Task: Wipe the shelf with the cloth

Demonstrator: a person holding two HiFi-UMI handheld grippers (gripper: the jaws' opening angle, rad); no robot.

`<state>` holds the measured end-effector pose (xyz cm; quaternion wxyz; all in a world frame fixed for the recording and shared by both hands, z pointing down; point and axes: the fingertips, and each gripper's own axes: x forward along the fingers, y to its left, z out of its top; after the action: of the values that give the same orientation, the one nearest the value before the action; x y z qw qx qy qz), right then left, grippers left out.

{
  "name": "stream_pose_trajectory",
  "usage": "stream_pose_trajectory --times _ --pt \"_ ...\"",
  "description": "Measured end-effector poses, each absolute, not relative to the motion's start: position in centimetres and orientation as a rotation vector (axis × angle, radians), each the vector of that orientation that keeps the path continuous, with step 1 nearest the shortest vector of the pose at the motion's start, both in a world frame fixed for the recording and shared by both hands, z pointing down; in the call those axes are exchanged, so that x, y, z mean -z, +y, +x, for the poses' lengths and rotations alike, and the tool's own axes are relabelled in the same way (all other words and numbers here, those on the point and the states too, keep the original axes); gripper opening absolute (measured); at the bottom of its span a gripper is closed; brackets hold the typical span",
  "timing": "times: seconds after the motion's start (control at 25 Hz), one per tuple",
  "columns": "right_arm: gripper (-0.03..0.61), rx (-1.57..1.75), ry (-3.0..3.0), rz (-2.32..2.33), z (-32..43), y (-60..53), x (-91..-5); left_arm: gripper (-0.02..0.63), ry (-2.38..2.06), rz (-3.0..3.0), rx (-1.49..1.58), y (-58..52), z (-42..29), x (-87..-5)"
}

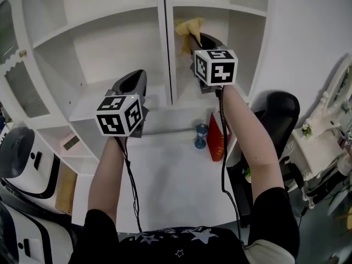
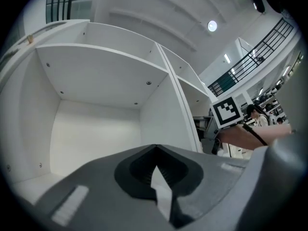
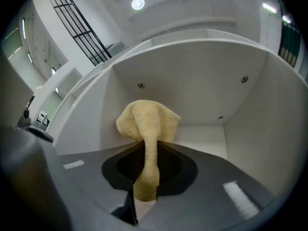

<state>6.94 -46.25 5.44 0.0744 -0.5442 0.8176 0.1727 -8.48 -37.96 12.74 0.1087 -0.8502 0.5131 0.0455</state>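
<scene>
Between the jaws of the right gripper (image 3: 147,150) sits the cloth (image 3: 148,121), a pale yellow terry rag. The jaws pinch it at a narrow, twisted neck, and its bunched head bulges out beyond the jaw tips. Gripper and cloth are inside the right-hand compartment of the white shelf (image 1: 165,48); the cloth seems to hang clear of the back wall, though contact is hard to judge. The left gripper (image 2: 155,150) has its jaws pressed together on nothing and faces the left-hand compartment. Lower down, on the white ledge (image 1: 165,164), a small blue item (image 1: 201,136) stands just beside a red one (image 1: 217,139).
</scene>
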Motion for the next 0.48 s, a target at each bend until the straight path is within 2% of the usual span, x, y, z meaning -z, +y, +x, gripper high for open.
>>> stream_pose_trajectory --times 0.48 --pt "0.08 -0.566 2.53 -1.486 4.1 -54.2 -2.9 0.003 1.634 -2.437 -0.181 -39.5 -9.5 -13.6"
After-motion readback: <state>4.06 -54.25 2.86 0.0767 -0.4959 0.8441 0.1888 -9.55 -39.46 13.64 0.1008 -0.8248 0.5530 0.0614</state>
